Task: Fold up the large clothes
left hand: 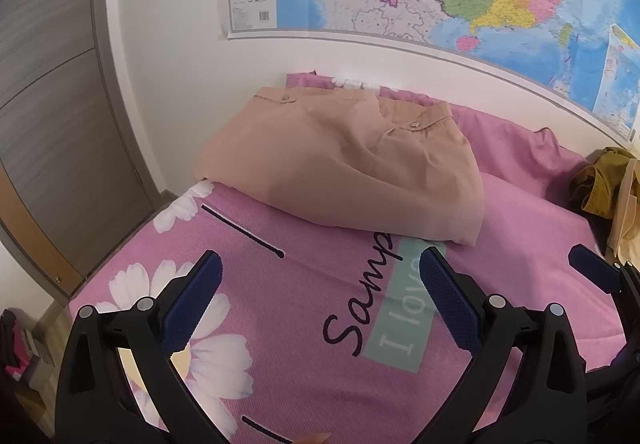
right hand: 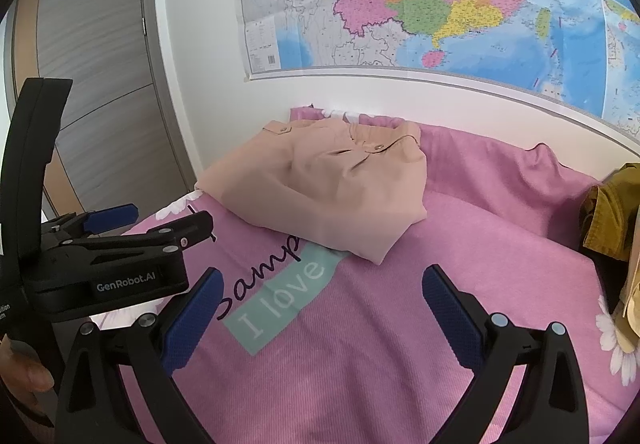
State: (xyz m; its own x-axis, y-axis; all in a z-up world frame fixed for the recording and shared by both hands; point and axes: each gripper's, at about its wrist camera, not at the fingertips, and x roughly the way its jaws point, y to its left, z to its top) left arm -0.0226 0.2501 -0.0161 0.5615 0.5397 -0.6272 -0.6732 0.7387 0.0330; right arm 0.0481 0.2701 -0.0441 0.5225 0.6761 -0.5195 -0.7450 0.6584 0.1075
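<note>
Peach garment sits folded in compact bundle, centre frame, on pink bedspread, far side near wall. My left gripper spread wide, empty. My right gripper likewise wide apart, holding nothing. I judge fabric soft, light, floppy; layers likely slip if pinched singly. Best hold: near corner at lower right of bundle, all layers together. Open spread in lower half gives room. Mustard clothes crowd right edge; bed edge at left.

The left claw hangs with its blue-padded fingers spread wide, gripping nothing. The right claw is likewise splayed and empty, just beside it.
</note>
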